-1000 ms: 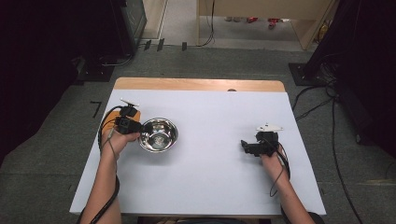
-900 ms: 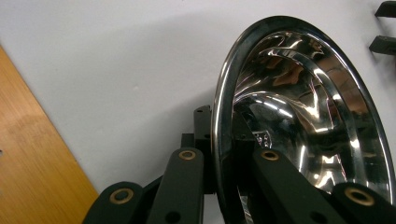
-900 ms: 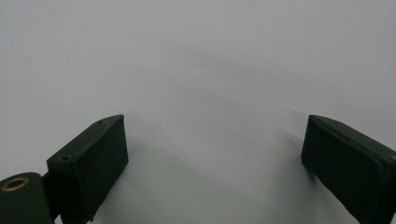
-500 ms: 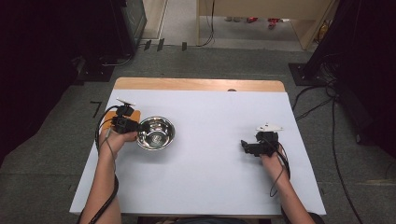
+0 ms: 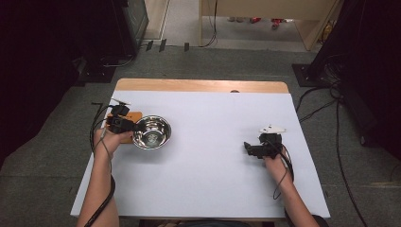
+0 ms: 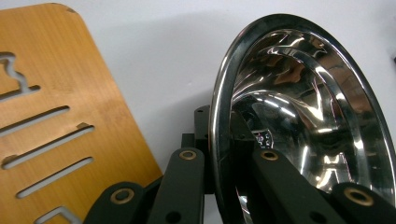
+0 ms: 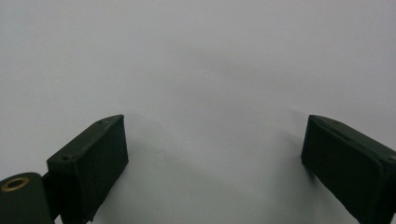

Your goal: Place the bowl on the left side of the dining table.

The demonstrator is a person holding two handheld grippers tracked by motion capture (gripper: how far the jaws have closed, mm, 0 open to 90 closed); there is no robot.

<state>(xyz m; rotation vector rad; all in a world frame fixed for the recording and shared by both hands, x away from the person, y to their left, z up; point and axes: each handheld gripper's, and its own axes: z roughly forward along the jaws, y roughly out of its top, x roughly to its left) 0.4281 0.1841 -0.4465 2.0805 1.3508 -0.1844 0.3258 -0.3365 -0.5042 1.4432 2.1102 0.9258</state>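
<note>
Left gripper [image 5: 134,126] clamps the bowl [image 5: 152,132] rim.
Left gripper view: jaws straddle the rim beside a slotted board [image 6: 56,116]; right gripper [image 5: 248,147] wide open, empty.

The bowl [image 5: 152,132] is shiny silver metal with mirror-like reflections inside. The board [image 6: 56,116] beside it is orange-brown wood with fine grain. The table [image 5: 213,165] top is plain pale white, edged with light wood at the far side. Both grippers' jaws are black, with brass-coloured rivets.
</note>
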